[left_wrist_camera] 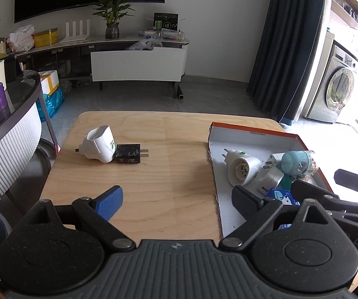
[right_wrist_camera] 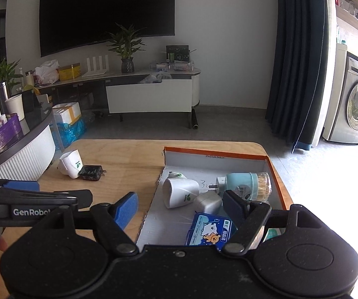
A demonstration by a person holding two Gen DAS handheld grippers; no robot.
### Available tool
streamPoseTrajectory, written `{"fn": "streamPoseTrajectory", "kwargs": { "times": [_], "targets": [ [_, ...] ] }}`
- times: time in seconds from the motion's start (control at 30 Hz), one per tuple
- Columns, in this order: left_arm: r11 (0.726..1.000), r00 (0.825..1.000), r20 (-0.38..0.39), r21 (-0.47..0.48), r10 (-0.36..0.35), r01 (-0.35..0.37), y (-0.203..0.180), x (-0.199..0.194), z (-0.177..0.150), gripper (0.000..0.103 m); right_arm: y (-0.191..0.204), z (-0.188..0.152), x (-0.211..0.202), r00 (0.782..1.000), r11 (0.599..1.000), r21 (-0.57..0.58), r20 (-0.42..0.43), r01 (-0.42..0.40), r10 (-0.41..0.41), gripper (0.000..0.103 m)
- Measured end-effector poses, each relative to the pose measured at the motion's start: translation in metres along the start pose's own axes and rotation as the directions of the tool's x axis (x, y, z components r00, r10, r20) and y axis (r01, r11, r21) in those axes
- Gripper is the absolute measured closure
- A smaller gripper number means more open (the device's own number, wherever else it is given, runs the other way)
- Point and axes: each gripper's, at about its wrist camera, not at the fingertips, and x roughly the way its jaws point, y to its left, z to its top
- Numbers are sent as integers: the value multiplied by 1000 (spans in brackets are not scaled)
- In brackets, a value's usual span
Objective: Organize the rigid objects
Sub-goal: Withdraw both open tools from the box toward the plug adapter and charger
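Charger (left_wrist_camera: 127,153) flat, prongs rightward, long axis sideways; both claws wide, empty.

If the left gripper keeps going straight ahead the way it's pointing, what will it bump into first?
Probably just the bare wooden table. The left gripper is open and empty and points down at the wood between the black charger and the orange-rimmed box. Depth is hard to judge, but nothing seems to lie in between.

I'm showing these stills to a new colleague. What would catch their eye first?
Probably the orange-rimmed box on the right of the wooden table, crowded with white plug adapters, a teal jar and a blue tin. Next, the white adapter touching a black charger, left out on the table's far left.
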Motion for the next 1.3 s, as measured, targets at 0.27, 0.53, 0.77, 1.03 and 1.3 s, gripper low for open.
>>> {"fn": "streamPoseTrajectory", "kwargs": {
  "times": [0.27, 0.53, 0.77, 1.03, 1.3],
  "targets": [
    [999, 1000, -13, -26, 20, -20, 19, 4, 2, 7, 17, 2, 12, 999, 999, -28, -21, -26, 26, 14],
    [997, 999, -20, -54, 51, -52, 39, 9, 6, 7, 36, 6, 25, 997, 996, -54, -38, -64, 62, 14],
    [994, 997, -22, -73, 76, -77, 54, 14, 9, 7, 51, 9, 37, 995, 993, -71, -54, -92, 89, 14],
    [991, 995, -33, -88, 94, -97, 67, 22, 11, 6, 65, 12, 51, 991, 989, -90, -70, -117, 111, 14],
    [989, 993, -46, -96, 106, -110, 80, 34, 13, 6, 79, 13, 67, 988, 985, -104, -90, -137, 128, 14]
  ]
}}
